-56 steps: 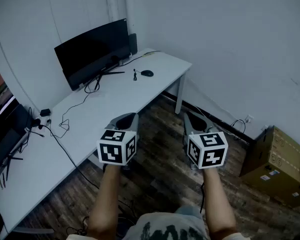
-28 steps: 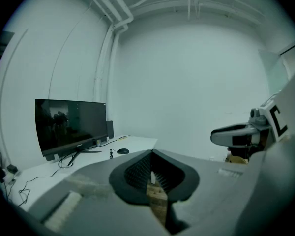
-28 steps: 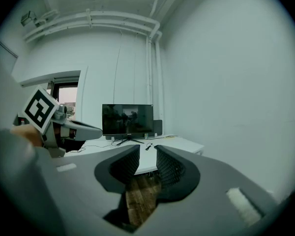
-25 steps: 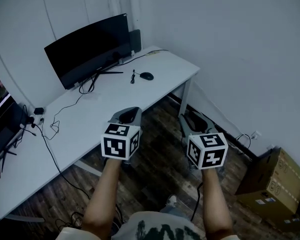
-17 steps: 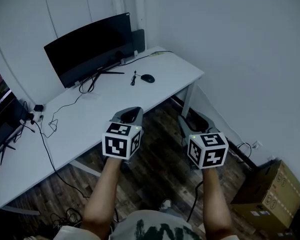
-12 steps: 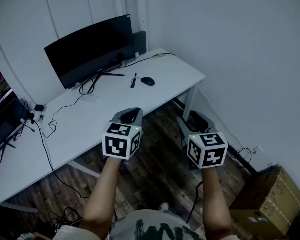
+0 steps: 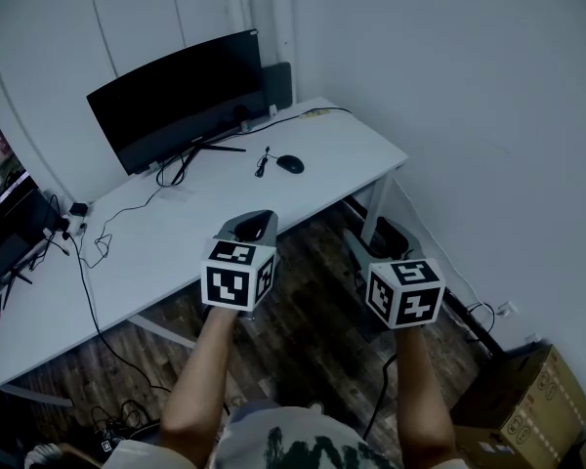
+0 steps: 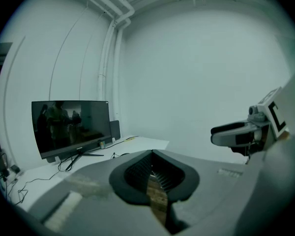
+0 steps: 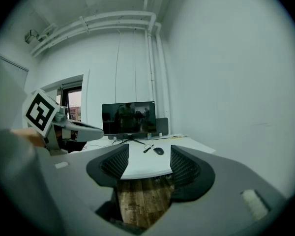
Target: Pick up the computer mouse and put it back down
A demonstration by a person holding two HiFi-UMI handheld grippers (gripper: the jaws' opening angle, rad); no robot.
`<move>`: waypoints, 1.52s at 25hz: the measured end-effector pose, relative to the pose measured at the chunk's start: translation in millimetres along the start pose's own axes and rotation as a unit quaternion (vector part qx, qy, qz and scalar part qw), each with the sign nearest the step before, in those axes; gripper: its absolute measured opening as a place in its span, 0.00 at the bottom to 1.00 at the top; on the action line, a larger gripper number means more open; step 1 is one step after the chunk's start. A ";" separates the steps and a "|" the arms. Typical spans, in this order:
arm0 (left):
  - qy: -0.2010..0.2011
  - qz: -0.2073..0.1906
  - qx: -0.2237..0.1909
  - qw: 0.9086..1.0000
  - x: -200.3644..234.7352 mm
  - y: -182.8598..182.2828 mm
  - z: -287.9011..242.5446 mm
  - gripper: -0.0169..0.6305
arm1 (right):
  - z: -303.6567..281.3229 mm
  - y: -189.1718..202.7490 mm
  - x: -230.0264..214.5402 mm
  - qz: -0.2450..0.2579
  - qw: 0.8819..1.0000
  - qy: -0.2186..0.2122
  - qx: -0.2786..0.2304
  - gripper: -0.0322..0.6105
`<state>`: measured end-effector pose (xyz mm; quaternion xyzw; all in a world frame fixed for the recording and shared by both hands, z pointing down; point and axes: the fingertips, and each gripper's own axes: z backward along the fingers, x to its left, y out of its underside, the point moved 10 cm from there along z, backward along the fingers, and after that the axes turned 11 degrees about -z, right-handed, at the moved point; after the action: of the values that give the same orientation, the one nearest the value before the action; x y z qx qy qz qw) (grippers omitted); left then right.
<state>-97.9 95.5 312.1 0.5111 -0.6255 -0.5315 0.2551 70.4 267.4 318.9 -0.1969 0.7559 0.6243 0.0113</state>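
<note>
A small black computer mouse [image 7: 290,163] lies on the white desk [image 7: 342,149] in front of the monitor, its cable running to the left. It shows far off in the right gripper view, the mouse [image 9: 159,151] framed between the jaws. Both grippers hang over the wooden floor, short of the desk's near edge. My left gripper [image 7: 251,227] has its pads together and holds nothing; in its own view the left gripper [image 8: 155,181] shows only a thin slit. My right gripper [image 7: 376,247] is opening, and the right gripper [image 9: 148,166] has only floor and desk between its jaws.
A wide black monitor [image 7: 176,96] on a stand and a dark speaker [image 7: 277,83] stand at the desk's back. Loose cables [image 7: 98,247] trail over the left part. A second screen [image 7: 5,228] sits far left. A cardboard box [image 7: 532,408] rests on the floor by the right wall.
The desk and mouse have drawn nearer and shifted right in the head view, and both grippers have come closer to the desk edge. The right gripper's jaws have spread wider. The left stays shut.
</note>
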 end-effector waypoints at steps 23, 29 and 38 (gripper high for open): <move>-0.034 0.028 0.012 0.999 120.9 15.7 -115.7 0.03 | -188.1 -27.7 -14.1 0.014 0.999 -0.038 0.033 0.48; -0.047 0.050 0.014 0.998 188.2 14.4 -154.7 0.03 | -269.4 -53.1 -1.2 0.023 0.997 -0.056 0.053 0.49; -0.060 0.058 0.020 0.996 257.2 18.7 -196.2 0.03 | -358.2 -73.5 9.9 0.035 0.995 -0.070 0.062 0.50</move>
<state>-24.9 -219.6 331.6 0.4465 -0.6788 -0.5326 0.2372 166.2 -85.6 326.1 -0.1250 0.7967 0.5888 0.0547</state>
